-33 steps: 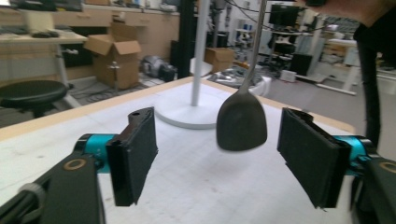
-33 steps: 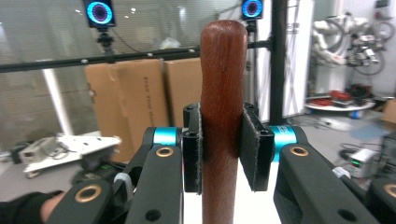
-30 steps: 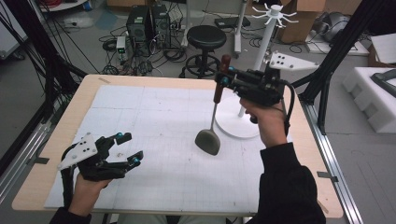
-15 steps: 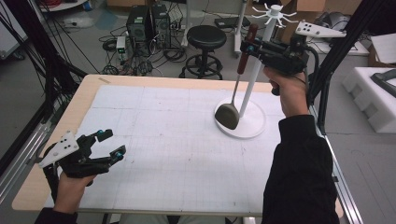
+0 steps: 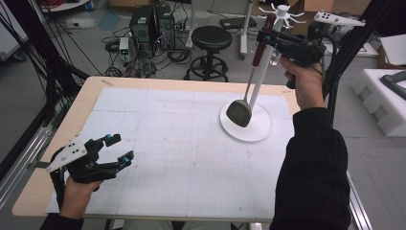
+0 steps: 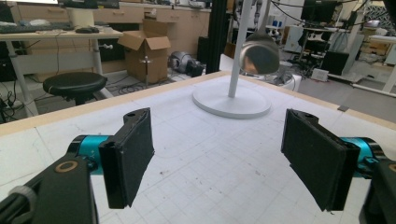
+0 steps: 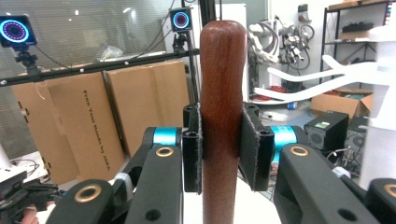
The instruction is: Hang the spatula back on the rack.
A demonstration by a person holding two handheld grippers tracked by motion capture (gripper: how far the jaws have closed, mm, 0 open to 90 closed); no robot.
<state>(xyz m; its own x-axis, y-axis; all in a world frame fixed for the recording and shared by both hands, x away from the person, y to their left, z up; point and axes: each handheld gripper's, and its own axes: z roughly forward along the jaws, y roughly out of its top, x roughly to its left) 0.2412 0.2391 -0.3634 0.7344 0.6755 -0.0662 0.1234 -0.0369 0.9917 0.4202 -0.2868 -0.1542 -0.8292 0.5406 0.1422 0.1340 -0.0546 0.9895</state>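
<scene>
Ladle (image 5: 241, 111) higher — beside stand (image 5: 261, 76)

Open white mat (image 5: 182, 143) across centre and left, free to pass; far right blocked by white stand (image 5: 246, 122) with upright pole, ladle (image 5: 239, 111) hanging just beside it above the base.

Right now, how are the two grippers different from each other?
The left gripper has its fingers spread wide with nothing between them, while the right gripper is shut on the wooden handle of a ladle. The left gripper sits low by the table's near edge; the right gripper is raised high beside the white stand. Both are black with blue parts, each held in one hand.
</scene>
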